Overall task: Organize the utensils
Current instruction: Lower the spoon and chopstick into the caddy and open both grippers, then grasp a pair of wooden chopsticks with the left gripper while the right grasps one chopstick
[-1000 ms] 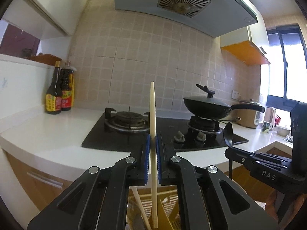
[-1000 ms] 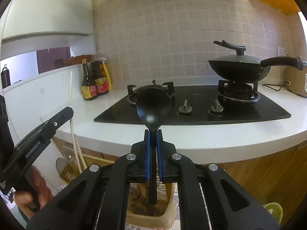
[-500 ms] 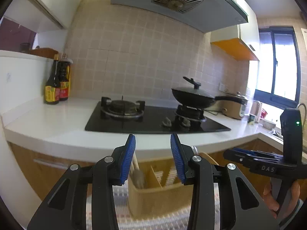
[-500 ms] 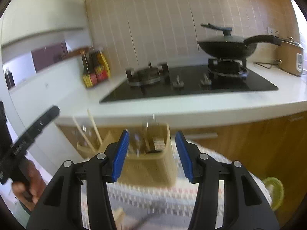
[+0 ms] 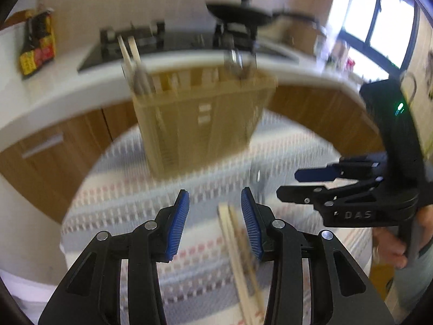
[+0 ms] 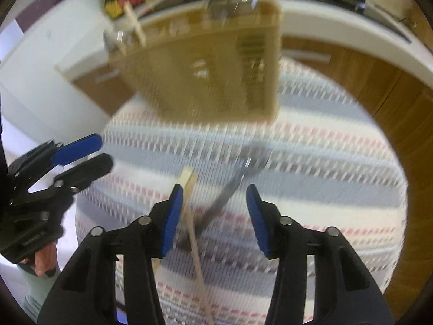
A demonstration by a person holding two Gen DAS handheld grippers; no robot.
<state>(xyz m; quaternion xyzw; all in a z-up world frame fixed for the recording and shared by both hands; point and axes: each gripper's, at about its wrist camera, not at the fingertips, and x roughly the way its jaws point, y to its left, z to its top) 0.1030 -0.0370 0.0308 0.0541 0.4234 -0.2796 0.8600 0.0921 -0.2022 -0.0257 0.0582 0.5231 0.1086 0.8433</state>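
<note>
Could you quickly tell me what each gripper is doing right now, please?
Left gripper: open, holding nothing; chopsticks lie on the cloth below it.
Right gripper: jaws closing, nothing gripped; a dark utensil lies beneath.

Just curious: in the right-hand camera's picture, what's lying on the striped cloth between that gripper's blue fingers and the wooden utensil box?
In the right wrist view, a dark metal utensil and a pale wooden stick lie there on the striped cloth, before the utensil box.
</note>
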